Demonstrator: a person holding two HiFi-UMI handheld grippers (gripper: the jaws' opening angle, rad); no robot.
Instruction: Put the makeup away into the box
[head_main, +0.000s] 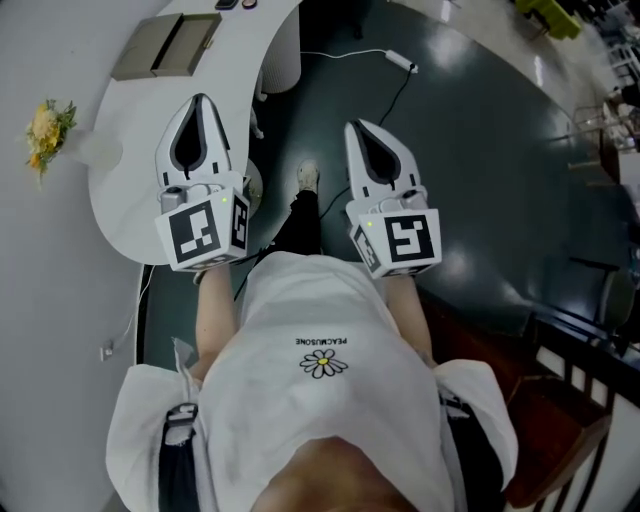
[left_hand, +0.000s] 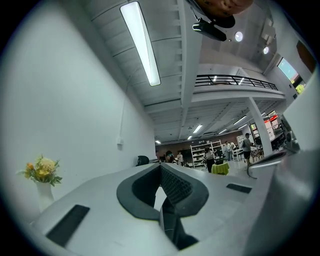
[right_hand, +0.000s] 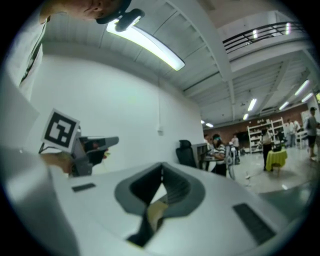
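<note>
Held level and shut, with nothing in them: left tongs (head_main: 200, 99) above the table's (head_main: 125, 215) near edge, right tongs (head_main: 358, 125) off it (likely only approaching). No makeup recognisable; perhaps its flat tan box (head_main: 168, 45) at the far edge.

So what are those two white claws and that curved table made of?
The left gripper and right gripper: likely moulded plastic, matt white, with smooth rounded shells. Their inner pads look like dark ribbed rubber. The table: a smooth, plain white top, maybe laminate or painted board; the look leaves it open.
</note>
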